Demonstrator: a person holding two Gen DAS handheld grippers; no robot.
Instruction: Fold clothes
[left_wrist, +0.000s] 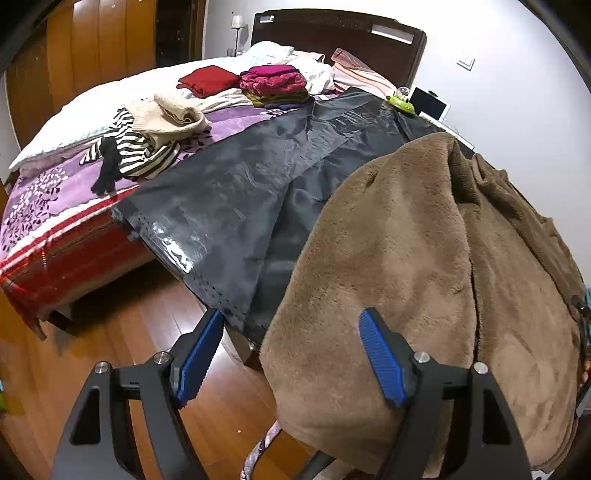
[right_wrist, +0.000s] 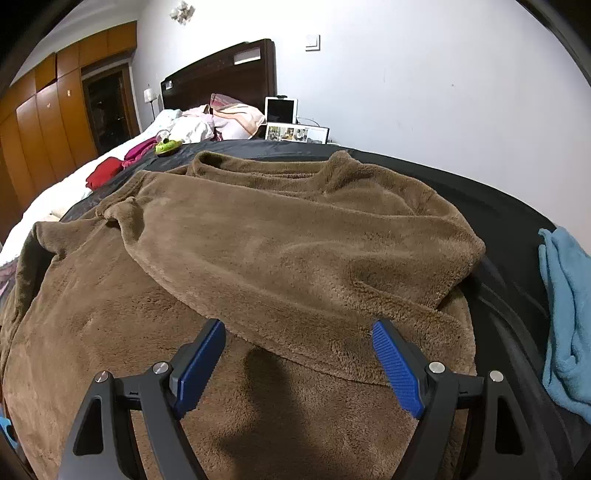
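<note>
Downward, both grippers' spread fingers (right_wrist: 395, 363) overhang the brown fleece (right_wrist: 258, 240).

Far ahead of my claw, a dark wooden headboard (left_wrist: 340, 33) stands against the white wall (right_wrist: 424, 92). Off to my left, orange wardrobe doors (left_wrist: 99, 44) line the room; below, a polished wood floor (left_wrist: 122, 332). A tablet (right_wrist: 280, 110) and a green toy (right_wrist: 168, 146) sit ahead, beyond my tips.
</note>
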